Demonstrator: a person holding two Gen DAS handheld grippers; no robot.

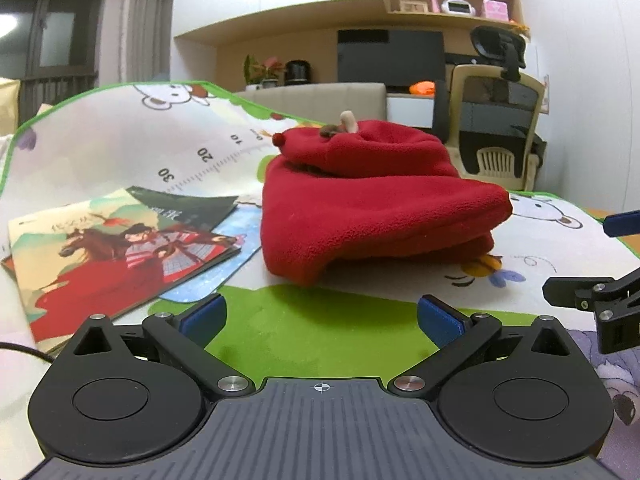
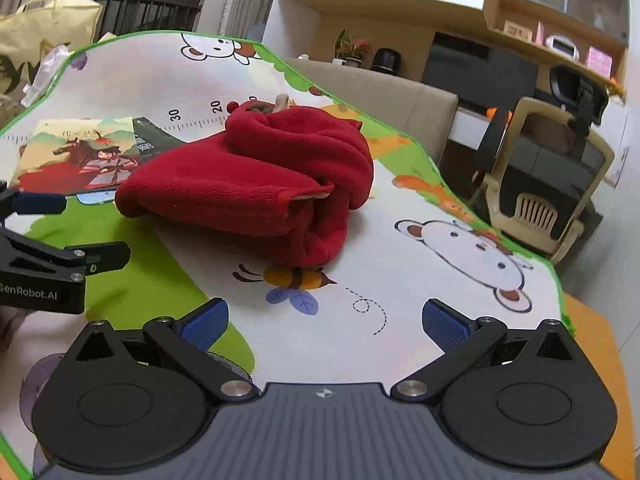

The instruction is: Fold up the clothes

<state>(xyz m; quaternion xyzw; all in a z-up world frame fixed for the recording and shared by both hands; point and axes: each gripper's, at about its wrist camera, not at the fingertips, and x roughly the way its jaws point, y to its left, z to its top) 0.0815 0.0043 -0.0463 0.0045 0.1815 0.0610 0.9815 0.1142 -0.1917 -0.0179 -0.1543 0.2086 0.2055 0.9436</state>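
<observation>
The soft red fleece garment (image 1: 376, 200) lies bunched and partly folded on the cartoon play mat (image 2: 420, 280) covering my worktop. My left hand-held gripper (image 1: 320, 318) and right hand-held gripper (image 2: 325, 320) are both wide apart — holding nothing. I think tidying the fold comes next, so I must reach forward and pinch an edge.

Ahead of you a beige, black-backed office chair (image 1: 496, 120) stands at a pale wooden desk (image 2: 476, 114) carrying a large black monitor (image 1: 390, 56). Above it, open wooden shelves (image 1: 452, 0) hold a pink box (image 1: 495, 9) and a white clock (image 1: 459, 5). A red-leaved potted plant (image 1: 266, 70) sits beside a low beige upholstered headboard (image 2: 384, 88). To your left, dark-framed glass doors (image 1: 56, 36) stand behind grey curtains (image 1: 140, 28).
</observation>
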